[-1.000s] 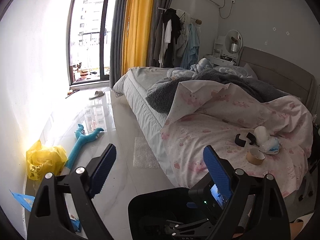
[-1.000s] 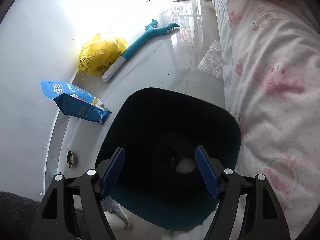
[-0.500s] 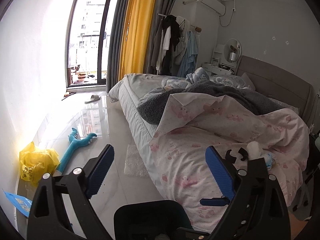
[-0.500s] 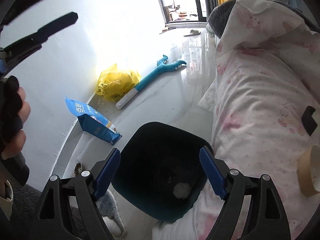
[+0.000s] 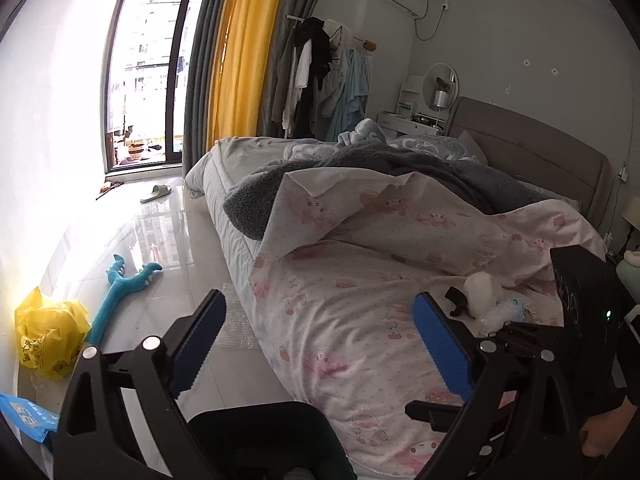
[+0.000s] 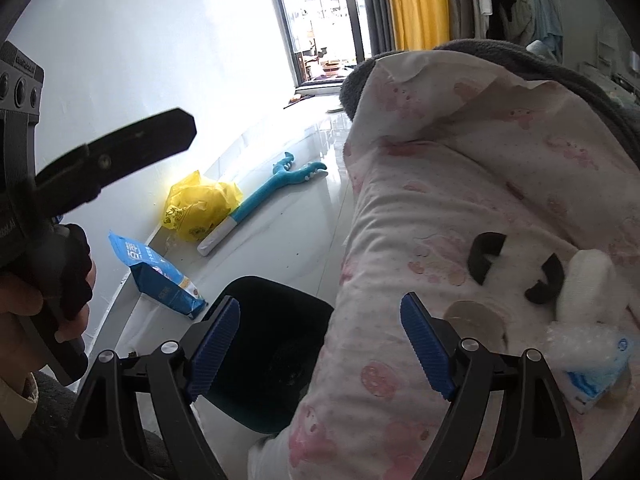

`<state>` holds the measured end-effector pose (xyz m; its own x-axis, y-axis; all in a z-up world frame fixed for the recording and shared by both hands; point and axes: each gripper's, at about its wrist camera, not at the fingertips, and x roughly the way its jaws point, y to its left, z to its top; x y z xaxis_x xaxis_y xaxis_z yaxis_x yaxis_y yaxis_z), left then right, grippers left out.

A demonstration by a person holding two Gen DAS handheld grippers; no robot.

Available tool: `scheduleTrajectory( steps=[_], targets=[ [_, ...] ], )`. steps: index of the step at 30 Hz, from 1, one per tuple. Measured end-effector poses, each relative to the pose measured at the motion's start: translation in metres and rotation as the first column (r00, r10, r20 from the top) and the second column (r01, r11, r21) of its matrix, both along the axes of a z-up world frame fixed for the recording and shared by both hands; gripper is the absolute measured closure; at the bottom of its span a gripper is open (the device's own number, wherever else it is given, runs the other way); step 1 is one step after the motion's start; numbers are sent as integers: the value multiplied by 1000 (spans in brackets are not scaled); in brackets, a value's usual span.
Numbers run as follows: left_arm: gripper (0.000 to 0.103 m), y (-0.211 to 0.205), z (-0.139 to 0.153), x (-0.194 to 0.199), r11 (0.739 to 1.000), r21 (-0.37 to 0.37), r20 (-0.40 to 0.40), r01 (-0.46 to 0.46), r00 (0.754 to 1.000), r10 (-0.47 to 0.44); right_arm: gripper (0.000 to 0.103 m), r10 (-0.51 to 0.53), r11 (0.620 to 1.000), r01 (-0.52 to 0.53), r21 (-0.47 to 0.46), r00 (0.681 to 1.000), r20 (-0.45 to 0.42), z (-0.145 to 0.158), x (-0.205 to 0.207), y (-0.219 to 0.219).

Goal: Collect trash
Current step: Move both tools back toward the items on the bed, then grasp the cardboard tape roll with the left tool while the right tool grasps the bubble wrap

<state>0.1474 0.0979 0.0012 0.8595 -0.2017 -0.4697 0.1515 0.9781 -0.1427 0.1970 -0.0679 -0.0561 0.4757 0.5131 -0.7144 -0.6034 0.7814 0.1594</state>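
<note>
Crumpled white tissue (image 6: 582, 280) beside bubble-wrap wad (image 6: 584, 350) on pink quilt (image 6: 460, 184)

Pink-printed white quilt (image 5: 360, 304), grey blanket (image 5: 400, 168), yellow bag (image 6: 200, 204), blue packet (image 6: 160, 276), teal toy (image 6: 280, 184), dark bin (image 6: 272, 340), yellow curtain (image 5: 240, 52).

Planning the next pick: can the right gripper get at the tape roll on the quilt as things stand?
Probably yes. The right gripper is open and empty, and the tape roll lies flat on the pink quilt just beyond its right finger, uncovered; the black clips sit farther back, apart from it.
</note>
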Motion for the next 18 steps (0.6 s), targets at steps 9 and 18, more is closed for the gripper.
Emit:
scheduleTrajectory(
  steps=[9,18],
  targets=[
    [7,-29,-13,7,996,3,-8,85,996,-85,17,-195,978,200,-52,977,85,10,6,-53],
    [7,-53,-30,12,984,19,-42,176,984,-175,16,-313,939,329,-106,939,141,12,13,-88]
  ],
)
